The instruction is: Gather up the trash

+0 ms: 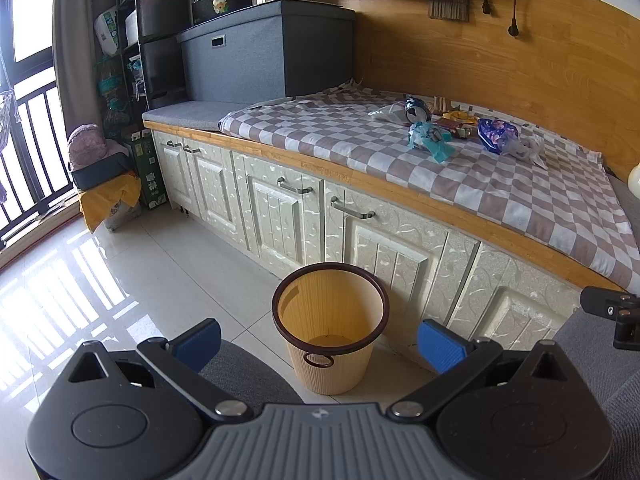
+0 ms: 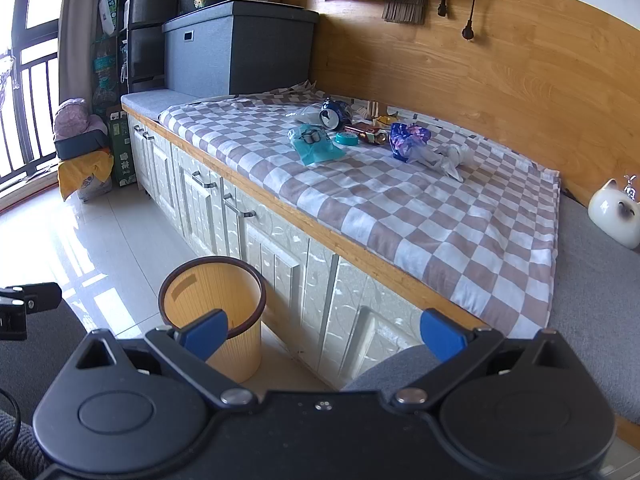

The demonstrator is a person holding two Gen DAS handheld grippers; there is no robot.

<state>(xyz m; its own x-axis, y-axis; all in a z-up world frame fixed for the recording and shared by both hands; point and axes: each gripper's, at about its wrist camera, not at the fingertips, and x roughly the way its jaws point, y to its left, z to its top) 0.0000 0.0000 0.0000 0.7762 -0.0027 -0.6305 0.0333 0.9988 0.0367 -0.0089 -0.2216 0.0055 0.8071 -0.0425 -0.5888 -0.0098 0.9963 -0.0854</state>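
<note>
left gripper spread, empty | right gripper spread, empty | trash pile well ahead, possibly wrappers | bin near

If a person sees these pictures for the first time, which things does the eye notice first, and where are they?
The eye goes first to the cluster of trash on the checkered cloth, far side near the wooden wall: a crushed blue can, a teal wrapper and a purple floral bag. Next comes the empty yellow bin on the floor against the cabinets. Both the left gripper and right gripper are open and hold nothing.
</note>
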